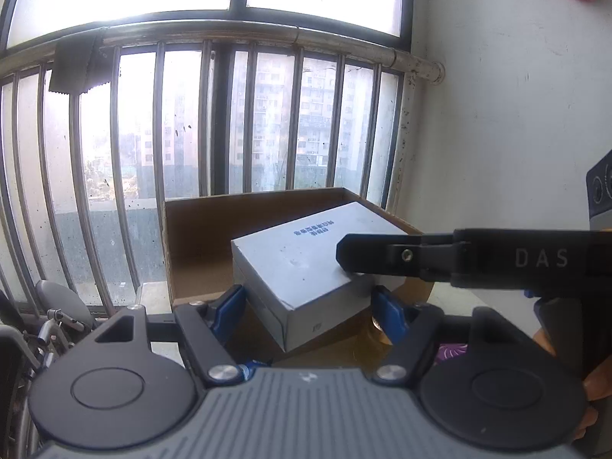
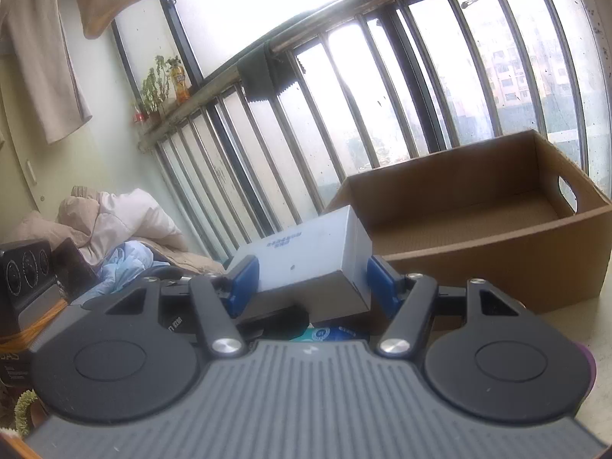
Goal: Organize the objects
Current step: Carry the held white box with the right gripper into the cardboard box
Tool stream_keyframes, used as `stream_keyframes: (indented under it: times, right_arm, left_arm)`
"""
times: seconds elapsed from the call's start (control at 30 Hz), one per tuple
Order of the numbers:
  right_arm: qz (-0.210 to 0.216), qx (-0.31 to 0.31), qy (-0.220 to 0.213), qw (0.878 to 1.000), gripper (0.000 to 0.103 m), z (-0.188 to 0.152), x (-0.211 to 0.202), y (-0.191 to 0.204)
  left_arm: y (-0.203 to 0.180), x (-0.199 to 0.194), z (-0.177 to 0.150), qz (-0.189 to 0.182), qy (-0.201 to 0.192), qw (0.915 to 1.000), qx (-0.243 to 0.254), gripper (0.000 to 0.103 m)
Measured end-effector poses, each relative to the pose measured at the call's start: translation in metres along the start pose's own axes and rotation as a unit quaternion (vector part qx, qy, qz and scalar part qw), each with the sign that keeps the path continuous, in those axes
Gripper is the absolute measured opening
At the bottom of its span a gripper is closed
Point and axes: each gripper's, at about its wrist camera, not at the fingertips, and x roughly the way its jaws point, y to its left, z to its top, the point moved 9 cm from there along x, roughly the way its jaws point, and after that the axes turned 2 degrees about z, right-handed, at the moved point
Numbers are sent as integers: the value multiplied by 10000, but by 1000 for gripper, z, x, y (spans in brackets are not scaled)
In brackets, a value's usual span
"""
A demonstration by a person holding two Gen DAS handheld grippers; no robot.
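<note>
1. The grey box (image 1: 302,264) (image 2: 306,256), with blue print on its top face, is held in the air between both grippers, in front of an open cardboard box (image 1: 199,237) (image 2: 497,229).
2. The left gripper (image 1: 311,308) has its blue pads against the near lower corner of the grey box, one pad on each side, so its jaws are closed on the box.
3. The right gripper (image 2: 311,279) clamps the grey box across its width, blue pads pressed flat on two opposite sides; its jaws are narrow and holding.
4. In the left wrist view, a black finger (image 1: 382,254) of the right gripper lies against the right edge of the grey box.
5. The cardboard box stands on a pale counter (image 2: 566,317), with a cut-out handle in its right wall.
6. Behind it are a barred window (image 1: 183,122) (image 2: 382,95), a white wall (image 1: 516,114) and, at left, bedding (image 2: 122,222).
</note>
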Motion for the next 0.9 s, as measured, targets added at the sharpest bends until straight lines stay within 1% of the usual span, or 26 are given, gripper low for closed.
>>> stream_keyframes:
  times: [0.1, 0.23, 0.3, 0.47, 0.57, 0.67, 0.83, 0.9]
  right_arm:
    - [18, -110, -4, 9999, 63, 26, 8, -2]
    - [46, -120, 157, 9998, 64, 58, 29, -12]
    - [93, -8, 314, 9995, 65, 71, 45, -23]
    - [214, 499, 953, 9940, 65, 89, 105, -63]
    - [260, 900, 1392, 9858, 65, 91, 142, -91]
    - [277, 1242, 1785, 9757, 65, 85, 179, -119]
    - [330, 1770, 2382, 9544, 65, 67, 233, -161]
    - [341, 1915, 2588, 9462, 65, 59, 251, -174]
  left_arm:
    - [-1, 13, 19, 50, -63, 10000, 25, 74]
    - [6, 38, 41, 118, 62, 9998, -117, 74]
    - [12, 54, 49, 197, 199, 9995, -137, 74]
    - [31, 107, 58, 342, 771, 9960, -280, 74]
    - [44, 143, 58, 367, 1212, 9910, -433, 74]
    - [60, 182, 50, 431, 1743, 9816, -654, 74]
    - [76, 229, 27, 704, 2368, 9672, -585, 74]
    - [82, 245, 21, 752, 2585, 9608, -659, 74]
